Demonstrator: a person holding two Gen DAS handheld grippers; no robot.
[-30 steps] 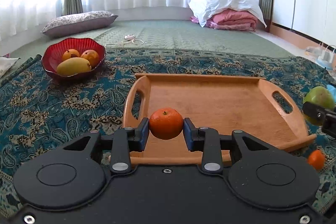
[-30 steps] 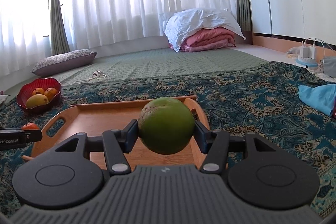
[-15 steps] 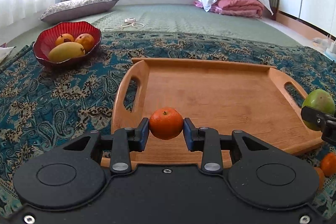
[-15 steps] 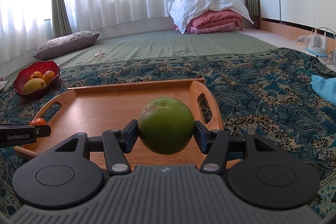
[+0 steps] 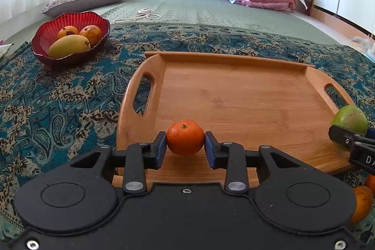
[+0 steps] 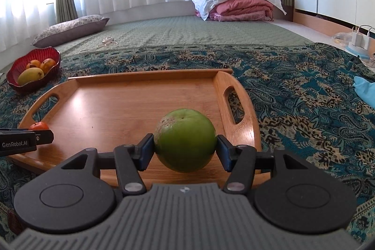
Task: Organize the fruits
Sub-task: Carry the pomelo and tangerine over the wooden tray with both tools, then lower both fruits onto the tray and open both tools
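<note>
My left gripper is shut on a small orange tangerine and holds it over the near left part of the wooden tray. My right gripper is shut on a large green fruit over the tray's near right part. The green fruit also shows at the right edge of the left wrist view. The tangerine shows at the left of the right wrist view. The tray floor is bare wood.
A red bowl with a mango and two orange fruits stands far left on the patterned blue cloth. Two orange fruits lie on the cloth near the tray's right front corner. A pillow, folded bedding and a cord lie beyond.
Both grippers have moved forward and lower over the tray, each still holding its fruit. The tray looks larger and closer in both views.
</note>
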